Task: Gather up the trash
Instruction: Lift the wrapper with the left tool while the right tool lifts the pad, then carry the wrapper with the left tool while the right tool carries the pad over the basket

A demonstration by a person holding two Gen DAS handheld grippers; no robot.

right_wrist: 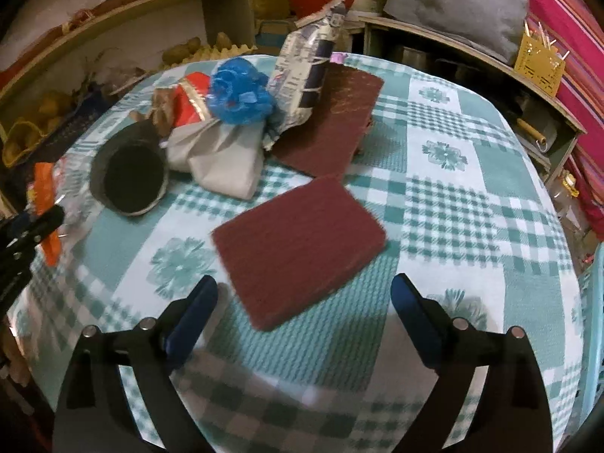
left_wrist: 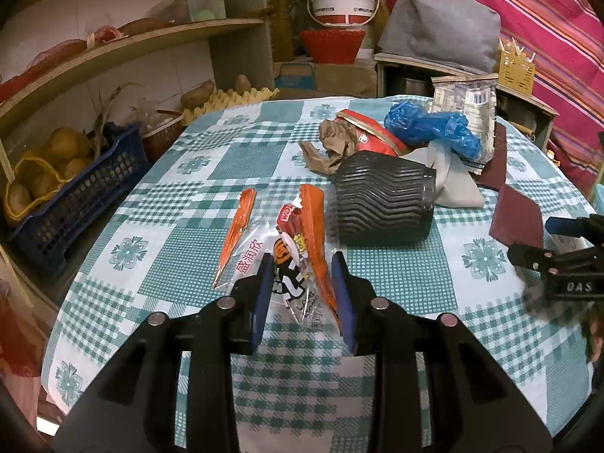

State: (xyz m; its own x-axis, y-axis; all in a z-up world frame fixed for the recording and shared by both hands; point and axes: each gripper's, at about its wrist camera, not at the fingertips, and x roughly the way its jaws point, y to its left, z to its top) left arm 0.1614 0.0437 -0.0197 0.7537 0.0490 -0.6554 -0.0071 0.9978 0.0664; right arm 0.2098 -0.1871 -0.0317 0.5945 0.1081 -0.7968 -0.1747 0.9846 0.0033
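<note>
Left gripper (left_wrist: 302, 264) clenched on snack wrapper (left_wrist: 292, 249), tilted downward. Right gripper (right_wrist: 304, 294) spread wide, empty; maroon pad (right_wrist: 298, 249) just ahead between fingers.

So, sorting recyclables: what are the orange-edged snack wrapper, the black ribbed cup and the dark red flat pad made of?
Orange-edged snack wrapper: thin glossy plastic film, part see-through and crinkled. Black ribbed cup: probably corrugated paper, matte wavy ridges. Dark red flat pad: seemingly fibrous scouring material, matte and fuzzy.
</note>
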